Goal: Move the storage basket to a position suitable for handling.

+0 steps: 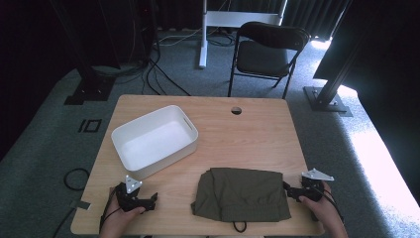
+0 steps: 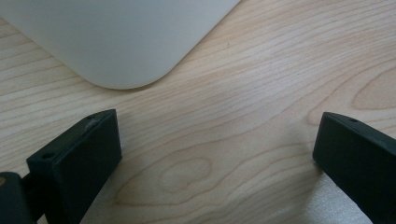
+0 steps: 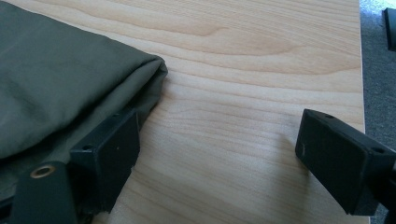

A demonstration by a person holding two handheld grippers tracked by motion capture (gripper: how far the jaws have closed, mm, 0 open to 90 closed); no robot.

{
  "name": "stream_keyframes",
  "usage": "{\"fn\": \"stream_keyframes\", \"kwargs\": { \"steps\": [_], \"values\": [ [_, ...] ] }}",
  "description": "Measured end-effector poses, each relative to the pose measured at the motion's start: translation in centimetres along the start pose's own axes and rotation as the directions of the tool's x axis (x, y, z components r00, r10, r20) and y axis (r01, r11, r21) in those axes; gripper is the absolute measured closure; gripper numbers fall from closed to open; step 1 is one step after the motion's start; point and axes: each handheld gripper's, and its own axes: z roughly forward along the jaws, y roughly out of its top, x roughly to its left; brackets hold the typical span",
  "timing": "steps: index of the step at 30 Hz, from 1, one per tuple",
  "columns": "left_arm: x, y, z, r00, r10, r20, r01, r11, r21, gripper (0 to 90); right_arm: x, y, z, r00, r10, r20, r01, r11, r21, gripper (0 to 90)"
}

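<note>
The left gripper (image 1: 148, 200), at the lower left of the high view, stands wide open over bare wood, holding nothing. The right gripper (image 1: 288, 189), lower right, is also wide open; one jaw lies against the edge of the folded olive cloth (image 1: 241, 193), gripping nothing. The wooden table (image 1: 247, 134) stands on grey carpet (image 1: 44, 144), a black chair (image 1: 267, 52) behind it. The white tub (image 1: 154, 140), left of centre, is empty.
</note>
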Motion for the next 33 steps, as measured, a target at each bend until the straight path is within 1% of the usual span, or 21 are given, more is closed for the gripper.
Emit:
{"fn": "stream_keyframes", "kwargs": {
  "steps": [5,13,19,22,26,27,29,30,32,33],
  "values": [
    [0.0,0.0,0.0,1.0,0.001,0.001,-0.001,1.0,0.0,2.0,0.0,0.0,0.0,1.0,0.0,0.001,0.0,1.0,-0.001,13.5],
    [0.0,0.0,0.0,1.0,0.001,0.002,-0.001,1.0,0.0,2.0,-0.3,0.4,0.4,0.9993,0.027,0.027,-0.027,1.0,-0.005,14.2],
    [0.0,0.0,0.0,1.0,0.002,0.002,-0.002,1.0,-0.001,2.0,-0.7,1.0,0.6,0.9984,0.043,0.037,-0.043,0.999,-0.009,14.3],
    [0.0,0.0,0.1,1.0,0.002,0.002,-0.002,1.0,-0.001,2.0,-0.9,1.6,0.5,0.9983,0.041,0.042,-0.04,0.999,-0.017,14.6],
    [0.0,0.0,0.0,1.0,0.002,0.002,-0.002,1.0,0.0,2.0,-0.9,2.8,0.3,0.9986,0.039,0.035,-0.038,0.999,-0.037,15.3],
    [0.0,0.0,0.0,1.0,0.002,0.002,-0.002,1.0,0.0,2.1,-0.9,2.8,0.3,0.9986,0.039,0.035,-0.038,0.999,-0.037,15.3],
    [-0.1,0.0,0.0,1.0,-0.003,-0.003,0.003,1.0,0.001,2.1,-0.8,3.8,0.2,0.9991,0.03,0.03,-0.029,0.998,-0.049,15.3],
    [-0.1,0.0,0.0,1.0,-0.001,-0.002,0.001,1.0,0.002,2.1,-0.7,4.2,0.2,0.9994,0.02,0.028,-0.018,0.998,-0.055,15.3],
    [0.0,0.0,0.0,1.0,0.006,0.007,-0.006,1.0,-0.002,2.2,-0.4,5.0,0.2,0.9998,0.012,0.017,-0.011,0.998,-0.066,15.3],
    [0.0,-0.1,-0.1,0.9999,0.01,0.005,-0.01,0.9999,-0.002,2.2,-0.3,5.4,0.2,0.9999,0.008,0.012,-0.007,0.997,-0.071,15.3]
  ]
}}
